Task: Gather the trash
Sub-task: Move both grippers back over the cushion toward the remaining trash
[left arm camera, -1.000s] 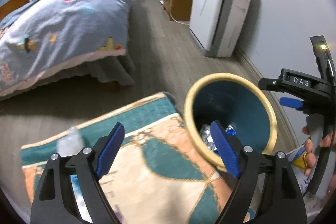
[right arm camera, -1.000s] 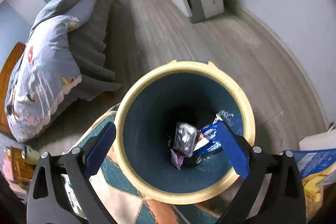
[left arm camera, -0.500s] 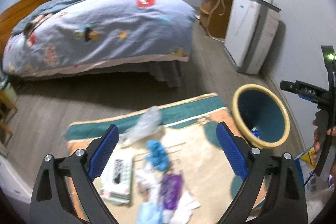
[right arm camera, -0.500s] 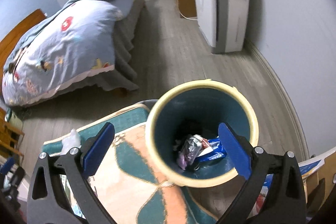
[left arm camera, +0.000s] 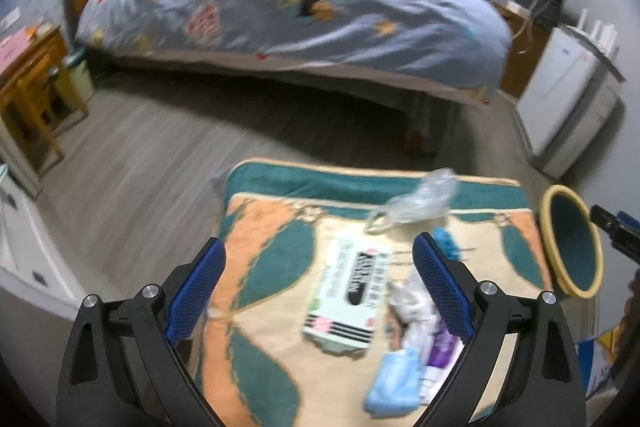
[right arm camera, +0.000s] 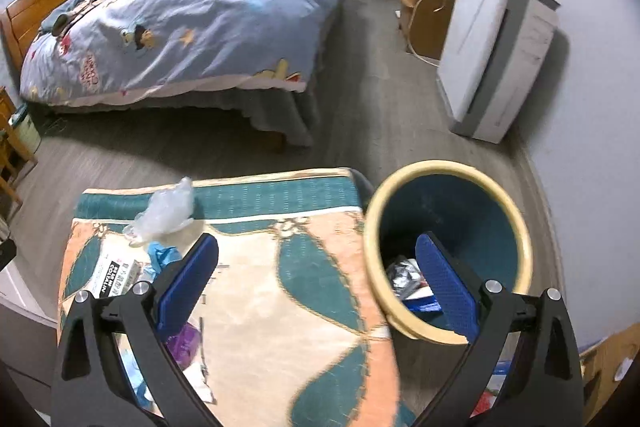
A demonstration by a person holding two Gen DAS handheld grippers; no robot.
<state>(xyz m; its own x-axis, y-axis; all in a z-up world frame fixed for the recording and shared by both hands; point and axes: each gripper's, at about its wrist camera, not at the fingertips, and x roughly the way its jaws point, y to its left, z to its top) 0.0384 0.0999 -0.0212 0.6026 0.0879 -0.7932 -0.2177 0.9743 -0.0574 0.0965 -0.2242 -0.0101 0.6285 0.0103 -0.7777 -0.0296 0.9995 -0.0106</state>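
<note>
Rug [left arm camera: 276, 267] litter now beneath left gripper [left arm camera: 320, 283]

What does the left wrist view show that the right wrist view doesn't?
Left only: the whole white box, a light blue wrapper, crumpled white paper, and the right gripper's edge.

Right only: wrappers inside the bin.

Both: the rug, clear plastic bag, bed, and open, empty fingers in front.
</note>
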